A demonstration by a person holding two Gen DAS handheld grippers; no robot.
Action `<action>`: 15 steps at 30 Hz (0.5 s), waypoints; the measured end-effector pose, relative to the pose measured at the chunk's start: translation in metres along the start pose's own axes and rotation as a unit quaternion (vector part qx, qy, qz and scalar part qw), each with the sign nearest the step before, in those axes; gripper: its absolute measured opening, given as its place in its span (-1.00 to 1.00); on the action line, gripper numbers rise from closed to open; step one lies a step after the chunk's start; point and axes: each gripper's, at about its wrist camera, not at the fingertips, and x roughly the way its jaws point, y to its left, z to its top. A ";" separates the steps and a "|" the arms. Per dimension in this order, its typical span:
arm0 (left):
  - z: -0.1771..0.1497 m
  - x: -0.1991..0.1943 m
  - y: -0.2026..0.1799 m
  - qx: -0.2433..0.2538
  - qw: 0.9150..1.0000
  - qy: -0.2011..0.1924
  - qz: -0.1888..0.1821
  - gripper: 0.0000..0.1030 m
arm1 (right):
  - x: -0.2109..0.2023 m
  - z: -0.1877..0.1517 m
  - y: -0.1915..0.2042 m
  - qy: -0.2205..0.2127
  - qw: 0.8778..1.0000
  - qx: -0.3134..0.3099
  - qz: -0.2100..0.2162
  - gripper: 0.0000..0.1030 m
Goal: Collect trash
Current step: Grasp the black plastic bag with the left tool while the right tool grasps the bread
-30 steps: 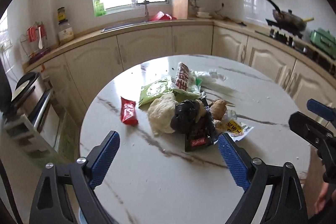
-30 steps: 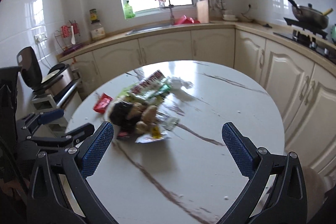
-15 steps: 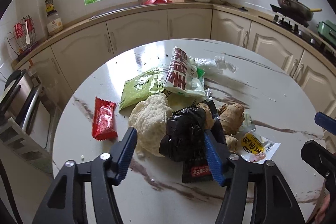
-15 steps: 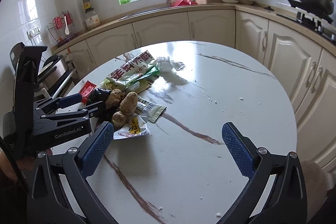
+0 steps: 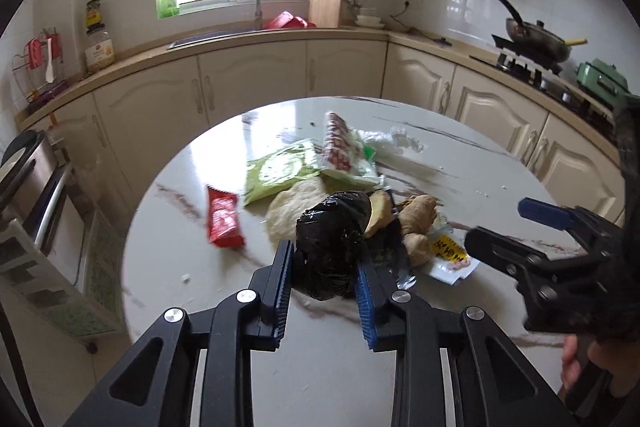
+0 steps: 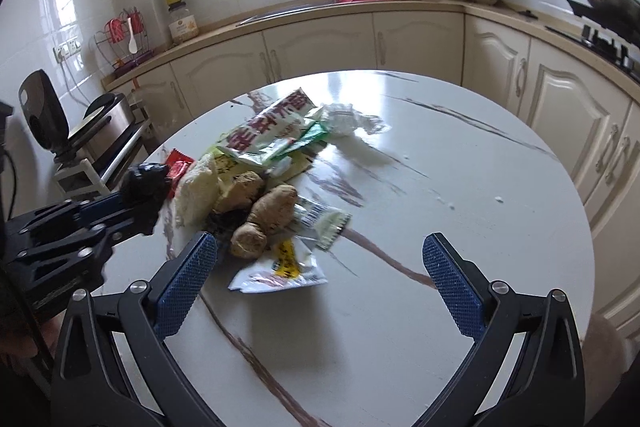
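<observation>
Left gripper has just been closing, and its blue ribbed pads now press both sides of a crumpled black plastic bag, glossy and wrinkled, at the near end of the trash heap on the round marble table. Right gripper hangs with its jaws spread wide and nothing between them, above a flat white sachet with a yellow label.

Bare tabletop lies open on the heap's right side and toward the near rim (pale stone with dark reddish veins). The heap itself sits left of centre. On the left, the table's curved edge drops off toward a low rack holding a steel appliance.

Materials are mixed: two knobbly tan ginger roots lie beside a pale, crumbly lump; behind them are a slick green pouch, a white packet with red lettering and a scrunched clear film. A red wrapper lies flat, a little apart from the heap and nearer the left edge.
</observation>
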 end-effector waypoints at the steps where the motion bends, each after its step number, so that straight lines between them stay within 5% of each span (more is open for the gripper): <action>1: -0.005 -0.007 0.008 -0.006 1.000 -0.004 0.004 -0.51 | 0.001 0.002 0.006 -0.002 1.000 -0.005 0.004 1.00; 10: -0.045 -0.047 0.058 -0.042 0.998 0.002 0.046 -0.51 | 0.046 0.027 0.085 0.021 0.996 -0.057 0.072 0.89; 15: -0.060 -0.068 0.083 -0.058 0.997 0.004 0.056 -0.50 | 0.092 0.034 0.115 0.060 0.994 -0.074 0.054 0.78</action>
